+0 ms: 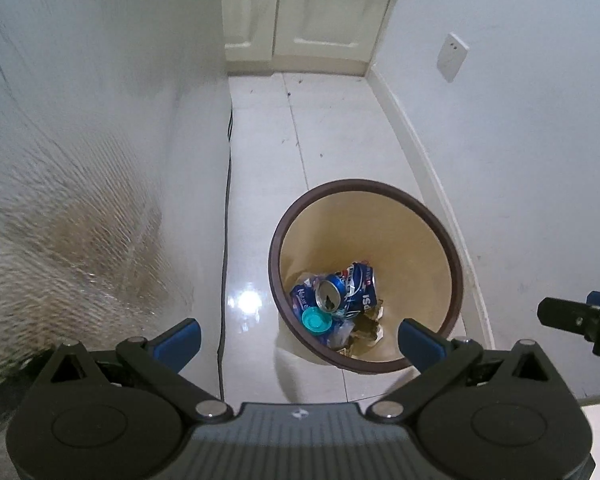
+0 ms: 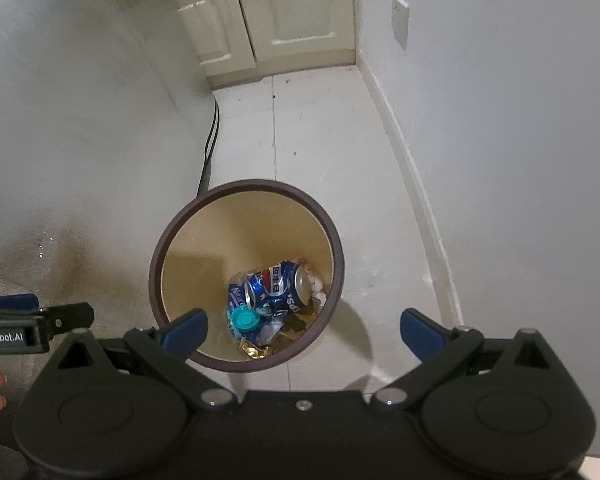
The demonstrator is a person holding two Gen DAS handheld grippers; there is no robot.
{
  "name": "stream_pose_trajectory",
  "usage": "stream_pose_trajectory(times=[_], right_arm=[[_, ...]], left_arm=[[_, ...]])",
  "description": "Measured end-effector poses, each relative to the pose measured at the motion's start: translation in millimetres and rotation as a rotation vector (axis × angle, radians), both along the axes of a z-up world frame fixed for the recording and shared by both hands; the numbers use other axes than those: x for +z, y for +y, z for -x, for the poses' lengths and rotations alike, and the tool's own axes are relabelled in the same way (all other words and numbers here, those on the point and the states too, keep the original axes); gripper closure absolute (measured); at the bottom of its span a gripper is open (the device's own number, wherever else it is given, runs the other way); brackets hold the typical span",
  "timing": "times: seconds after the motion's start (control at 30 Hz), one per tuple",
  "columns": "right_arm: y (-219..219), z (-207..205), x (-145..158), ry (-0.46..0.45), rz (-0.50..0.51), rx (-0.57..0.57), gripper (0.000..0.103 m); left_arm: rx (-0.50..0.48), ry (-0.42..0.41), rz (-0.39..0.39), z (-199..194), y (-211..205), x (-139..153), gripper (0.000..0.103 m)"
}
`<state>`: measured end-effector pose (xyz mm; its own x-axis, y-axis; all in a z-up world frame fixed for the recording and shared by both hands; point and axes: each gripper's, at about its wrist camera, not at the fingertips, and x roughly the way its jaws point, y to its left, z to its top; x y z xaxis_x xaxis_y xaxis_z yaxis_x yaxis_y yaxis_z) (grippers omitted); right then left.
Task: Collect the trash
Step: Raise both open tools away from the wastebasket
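While both claws hover: nothing gripped.
Left gripper (image 1: 300, 334): spread wide, empty.
Right gripper (image 2: 304, 330): spread wide, empty.
Bin (image 2: 180, 224): ahead, below; crushed cans (image 2: 278, 288) inside, apparently dropped.

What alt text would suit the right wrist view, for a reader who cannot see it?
A round bin stands on a white tiled floor and holds crushed blue cans, a teal cap and wrappers. The open right gripper is above its near rim, holding nothing. The left gripper shows at the left edge.
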<state>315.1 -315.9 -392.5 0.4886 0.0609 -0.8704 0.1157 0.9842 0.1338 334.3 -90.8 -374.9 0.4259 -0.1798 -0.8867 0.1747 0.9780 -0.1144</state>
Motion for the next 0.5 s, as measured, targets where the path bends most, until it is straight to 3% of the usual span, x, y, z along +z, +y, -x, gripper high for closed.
stream_pose_trajectory(times=[0.27,0.5], right_arm=[[-5,33,41,-0.062,0.007,-0.021,0.000],[-12,66,88,-0.160,0.030,-0.045,0.000]], left_arm=[[-0.032,-0.066,-0.008,27,-3,39,0.000],[-0.048,-0.172,0.007,52,-8,85,0.000]])
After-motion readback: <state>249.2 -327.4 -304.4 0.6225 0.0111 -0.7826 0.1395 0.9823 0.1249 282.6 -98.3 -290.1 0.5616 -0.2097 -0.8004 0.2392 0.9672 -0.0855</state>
